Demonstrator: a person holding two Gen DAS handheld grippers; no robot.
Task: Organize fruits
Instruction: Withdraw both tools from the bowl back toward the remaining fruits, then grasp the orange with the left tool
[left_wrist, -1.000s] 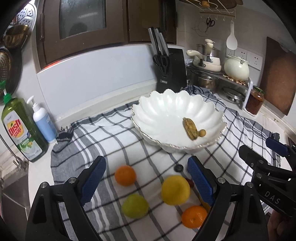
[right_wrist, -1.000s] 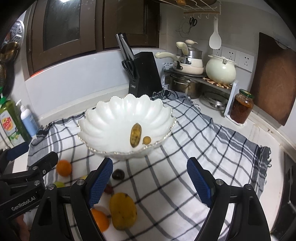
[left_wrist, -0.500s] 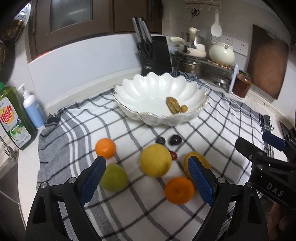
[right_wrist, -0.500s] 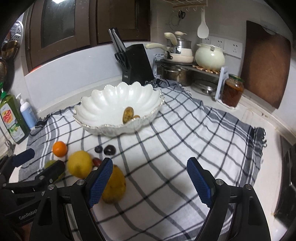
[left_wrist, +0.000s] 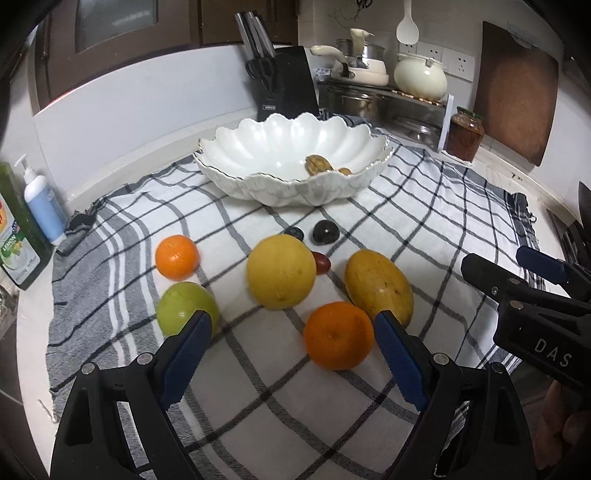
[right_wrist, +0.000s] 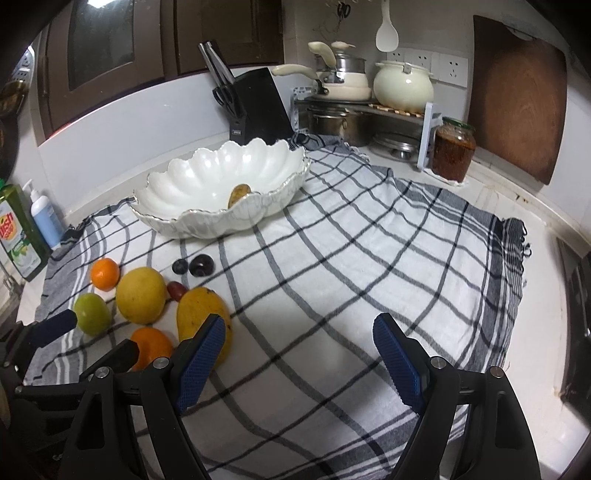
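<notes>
A white scalloped bowl (left_wrist: 258, 151) stands at the back of a checked cloth with a brownish fruit (left_wrist: 317, 163) inside. In front lie a yellow round fruit (left_wrist: 280, 270), a mango (left_wrist: 378, 288), two oranges (left_wrist: 338, 334) (left_wrist: 176, 256), a green fruit (left_wrist: 184, 306) and small dark fruits (left_wrist: 325, 231). My left gripper (left_wrist: 291, 356) is open over the cloth, the near orange just inside its right finger. My right gripper (right_wrist: 297, 360) is open above bare cloth, its left finger beside the mango (right_wrist: 201, 314).
A knife block (left_wrist: 282, 86), pots on a rack (left_wrist: 388, 79), a jar (left_wrist: 463, 134) and a wooden board (left_wrist: 515, 92) line the back. Dish soap (left_wrist: 14, 236) and a pump bottle (left_wrist: 42, 203) stand at the left. The cloth's right half (right_wrist: 388, 240) is bare.
Both grippers have drawn back and sunk toward the cloth. The bowl now sits farther off and all the loose fruits have come into view. Jaws stay wide.
</notes>
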